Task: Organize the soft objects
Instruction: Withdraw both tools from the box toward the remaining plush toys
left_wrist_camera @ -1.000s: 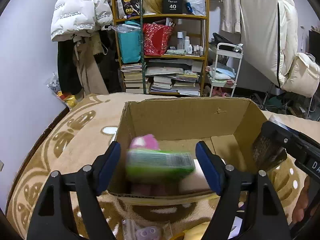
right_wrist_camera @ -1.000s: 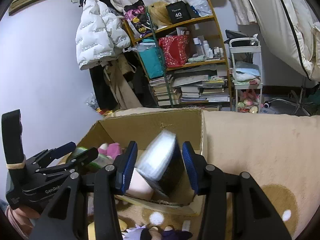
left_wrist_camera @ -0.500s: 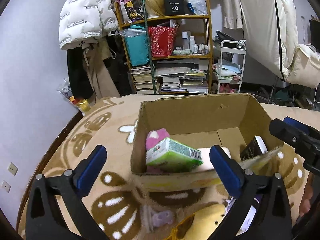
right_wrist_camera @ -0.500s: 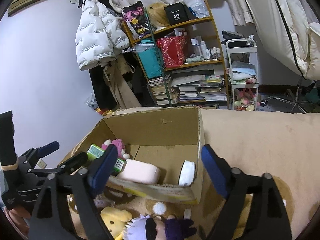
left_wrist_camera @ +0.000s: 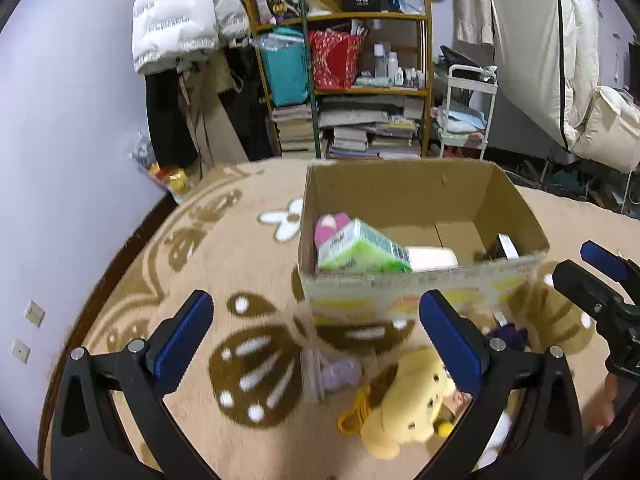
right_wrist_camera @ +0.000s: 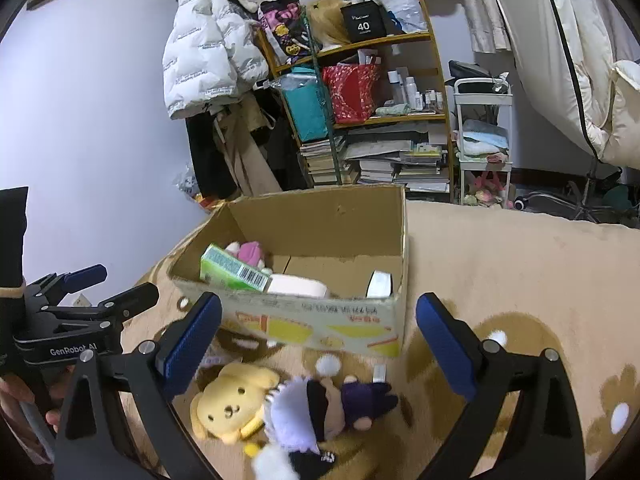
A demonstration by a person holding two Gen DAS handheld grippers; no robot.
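An open cardboard box stands on the patterned rug. Inside lie a green packet, a pink plush, a pale pink pack and a black-and-white pack. In front of the box lie a yellow plush, a white-haired purple doll and a clear pouch. My left gripper is open and empty above the rug near the box's front. My right gripper is open and empty above the plushes; it also shows in the left wrist view.
A wooden shelf with books and bags, a white cart and hanging coats stand behind the rug. A wall runs along the left. The rug stretches right of the box.
Both grippers opened and dropped the green packet and the black-and-white pack into the box, then pulled back toward me. The plushes in front of the box came into view.
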